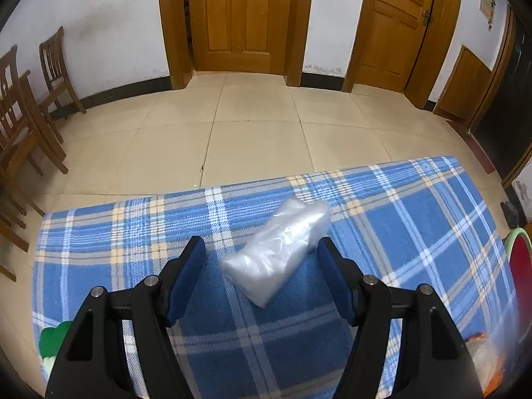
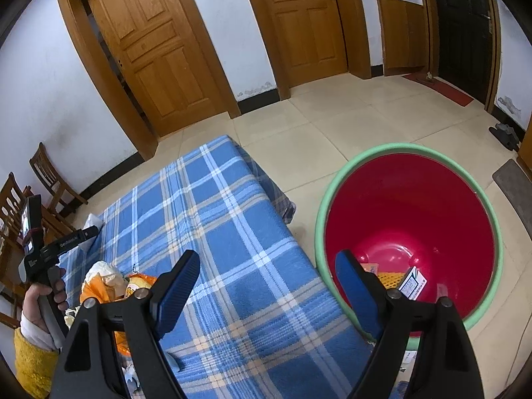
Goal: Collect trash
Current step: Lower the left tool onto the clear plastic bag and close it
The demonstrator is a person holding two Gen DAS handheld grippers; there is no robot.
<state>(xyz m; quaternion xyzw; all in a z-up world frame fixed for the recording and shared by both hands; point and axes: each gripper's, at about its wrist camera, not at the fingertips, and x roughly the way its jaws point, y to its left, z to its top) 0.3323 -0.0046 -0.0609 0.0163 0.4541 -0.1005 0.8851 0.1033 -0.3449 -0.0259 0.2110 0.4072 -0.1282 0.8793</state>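
Read only one marking: white lettering, apparently "GenRobot.AI", along the left gripper [image 2: 87, 232] body. Found print on the white card [image 2: 412, 285] in the red bin [image 2: 409, 212] too small to read.

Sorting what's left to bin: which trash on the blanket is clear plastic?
The clear plastic bag lying between the open left gripper's fingers; the other pile is orange and white wrappers.

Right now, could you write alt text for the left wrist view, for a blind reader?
The open left gripper hovers over a crumpled clear plastic bag lying on a blue plaid blanket. Beyond are a tiled floor and two wooden doors.
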